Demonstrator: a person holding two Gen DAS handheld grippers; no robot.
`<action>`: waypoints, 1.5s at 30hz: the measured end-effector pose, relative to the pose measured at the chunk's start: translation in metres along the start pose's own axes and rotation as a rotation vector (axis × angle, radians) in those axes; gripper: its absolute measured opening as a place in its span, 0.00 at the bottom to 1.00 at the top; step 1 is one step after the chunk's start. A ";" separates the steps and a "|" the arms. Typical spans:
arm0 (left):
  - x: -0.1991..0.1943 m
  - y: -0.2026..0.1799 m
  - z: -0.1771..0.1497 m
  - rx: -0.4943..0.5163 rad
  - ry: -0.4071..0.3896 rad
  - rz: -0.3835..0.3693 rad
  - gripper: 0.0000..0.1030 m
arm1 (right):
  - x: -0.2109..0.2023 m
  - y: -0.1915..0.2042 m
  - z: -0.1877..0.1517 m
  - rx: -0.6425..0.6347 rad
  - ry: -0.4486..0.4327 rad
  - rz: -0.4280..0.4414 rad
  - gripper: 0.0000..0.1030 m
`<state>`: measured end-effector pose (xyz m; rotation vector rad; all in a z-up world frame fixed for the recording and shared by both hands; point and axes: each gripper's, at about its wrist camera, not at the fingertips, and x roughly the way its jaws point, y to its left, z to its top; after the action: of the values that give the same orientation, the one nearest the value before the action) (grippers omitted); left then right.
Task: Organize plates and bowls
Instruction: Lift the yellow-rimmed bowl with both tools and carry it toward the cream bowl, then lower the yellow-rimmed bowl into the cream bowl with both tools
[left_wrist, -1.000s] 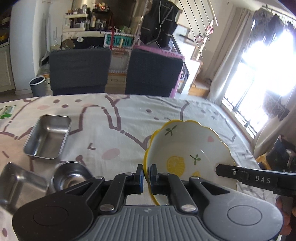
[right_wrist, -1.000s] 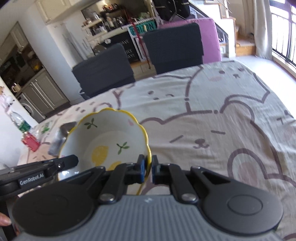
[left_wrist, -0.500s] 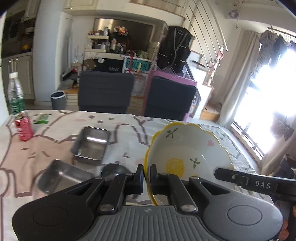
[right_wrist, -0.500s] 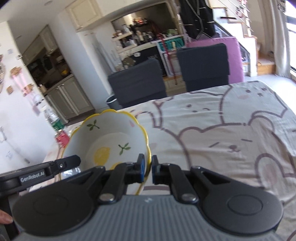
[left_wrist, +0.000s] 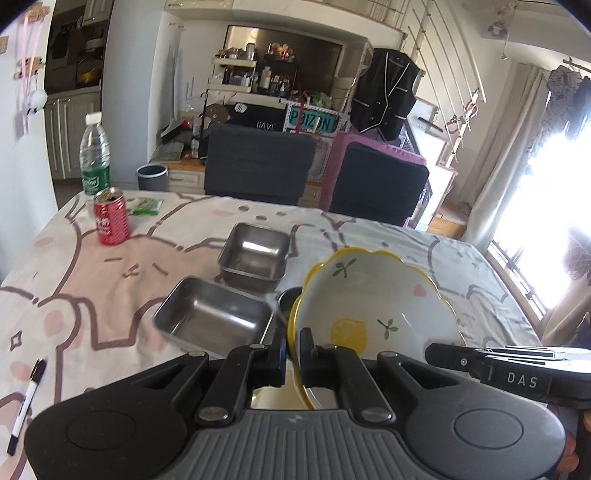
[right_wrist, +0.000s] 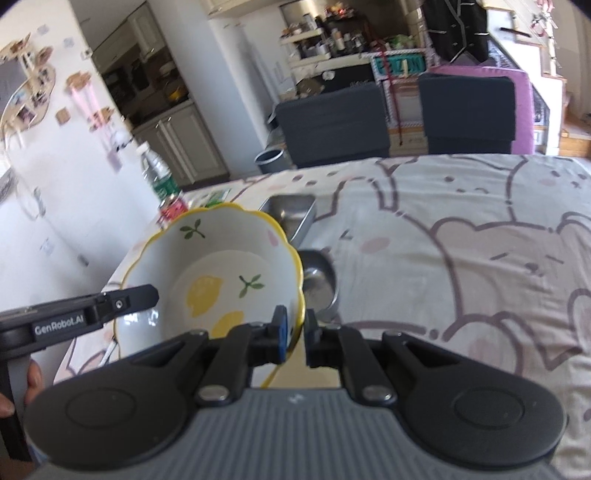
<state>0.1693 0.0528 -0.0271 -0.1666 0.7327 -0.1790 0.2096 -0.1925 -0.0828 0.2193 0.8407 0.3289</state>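
Observation:
A white bowl with a yellow scalloped rim and lemon print hangs tilted above the table, held from both sides. My left gripper is shut on its left rim. My right gripper is shut on the right rim of the bowl. Each gripper shows as a black arm in the other's view. Under and beyond the bowl sit a rectangular steel tray, a deeper steel tray and a small round steel bowl, half hidden by the held bowl.
A red can, a water bottle and a green packet stand at the table's far left. A marker pen lies near the front left edge. Two dark chairs line the far side. A bear-print cloth covers the table.
Both grippers have carried the bowl leftward over the table. The steel trays now lie close under it, and the can, bottle and pen have come into view.

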 end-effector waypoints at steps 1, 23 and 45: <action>0.000 0.003 -0.002 -0.004 0.008 0.002 0.07 | 0.002 0.002 -0.001 -0.009 0.012 0.003 0.11; 0.051 0.014 -0.039 0.014 0.233 -0.010 0.09 | 0.030 0.014 -0.029 -0.058 0.224 -0.089 0.11; 0.092 -0.001 -0.063 0.112 0.385 -0.003 0.19 | 0.053 0.014 -0.034 -0.132 0.309 -0.181 0.11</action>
<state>0.1942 0.0264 -0.1323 -0.0256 1.1022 -0.2583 0.2142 -0.1580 -0.1372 -0.0337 1.1312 0.2498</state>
